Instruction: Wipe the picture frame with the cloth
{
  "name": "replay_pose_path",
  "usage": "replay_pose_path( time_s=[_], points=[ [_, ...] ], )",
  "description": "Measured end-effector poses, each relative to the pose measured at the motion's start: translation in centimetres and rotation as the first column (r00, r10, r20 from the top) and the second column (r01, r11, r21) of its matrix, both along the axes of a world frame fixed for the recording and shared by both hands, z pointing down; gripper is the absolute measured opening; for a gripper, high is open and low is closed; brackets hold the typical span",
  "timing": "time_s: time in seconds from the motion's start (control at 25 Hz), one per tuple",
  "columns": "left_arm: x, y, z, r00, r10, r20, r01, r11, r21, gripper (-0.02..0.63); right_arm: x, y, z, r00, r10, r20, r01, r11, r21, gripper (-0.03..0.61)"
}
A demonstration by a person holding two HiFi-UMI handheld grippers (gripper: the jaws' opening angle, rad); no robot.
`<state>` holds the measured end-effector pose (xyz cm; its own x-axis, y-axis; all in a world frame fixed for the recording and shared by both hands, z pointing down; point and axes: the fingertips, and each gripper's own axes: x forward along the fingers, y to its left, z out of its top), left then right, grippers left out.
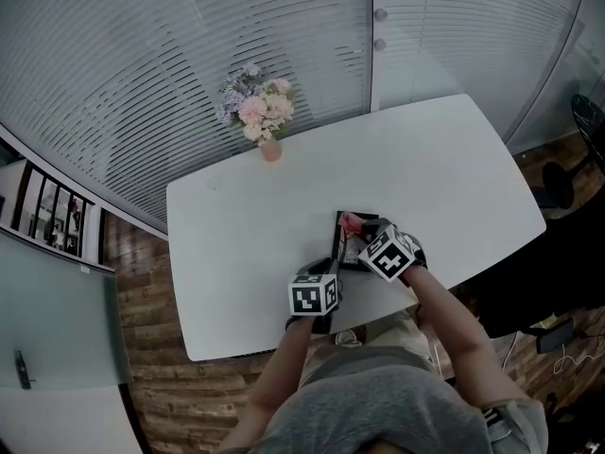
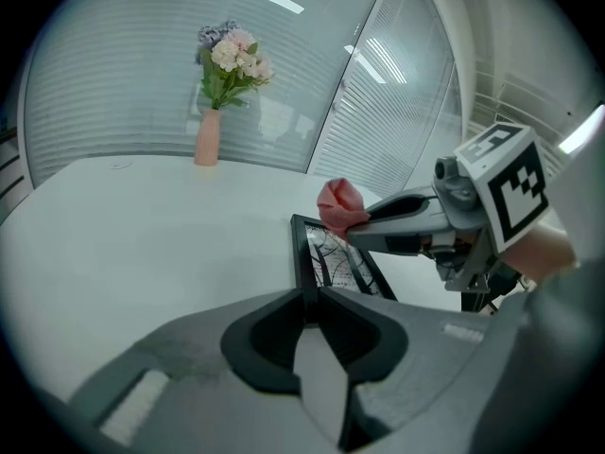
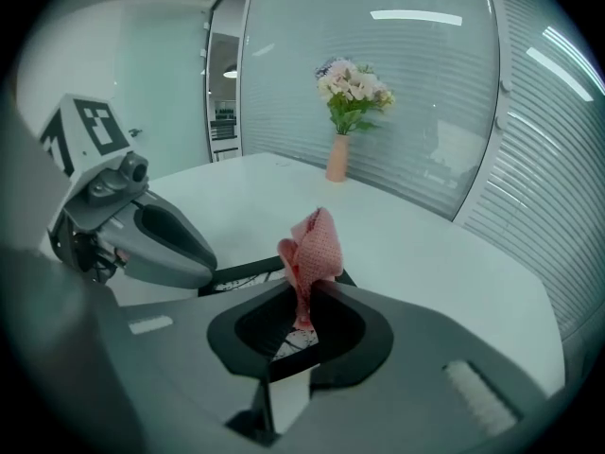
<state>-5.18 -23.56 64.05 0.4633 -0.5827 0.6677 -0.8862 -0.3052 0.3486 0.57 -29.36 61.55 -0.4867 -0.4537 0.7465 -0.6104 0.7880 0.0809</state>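
Flowers in one pink vase [image 1: 270, 148] stand at the upper centre of the white surface [image 1: 444, 168], well apart from everything else. One picture frame [image 2: 333, 258] is seen at lower centre, near the front edge. Its near edge is seemingly clamped between the closed fingers of the left gripper [image 2: 310, 296]. One pink cloth [image 3: 310, 246] is pinched in the right gripper [image 3: 302, 296], whose fingers are closed on it, and it covers the frame's far end.

- Table [image 1: 454, 168]: open surface left, right and beyond the frame [image 2: 331, 253].
- Vase [image 1: 271, 149]: at far edge, well apart from frame.
- Left gripper [image 2: 310, 296] clamps frame's near edge; right gripper [image 3: 307, 289], pinching cloth [image 3: 312, 244], crowds its far end.
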Motion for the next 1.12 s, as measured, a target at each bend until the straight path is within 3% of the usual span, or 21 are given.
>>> replay_pose_path(
  time_s=[0.52, 1.12],
  points=[
    [0.0, -0.1, 0.1, 1.000, 0.004, -0.022, -0.004, 1.000, -0.018, 0.055, 2.1, -3.1, 1.4, 0.995, 0.037, -0.092, -0.034, 0.999, 0.025, 0.046],
    [-0.1, -0.2, 0.1, 1.000, 0.005, -0.017, -0.006, 1.000, -0.015, 0.055, 1.8, -2.5, 2.3, 0.995, 0.035, -0.090, -0.038, 0.999, -0.027, 0.046]
  ],
)
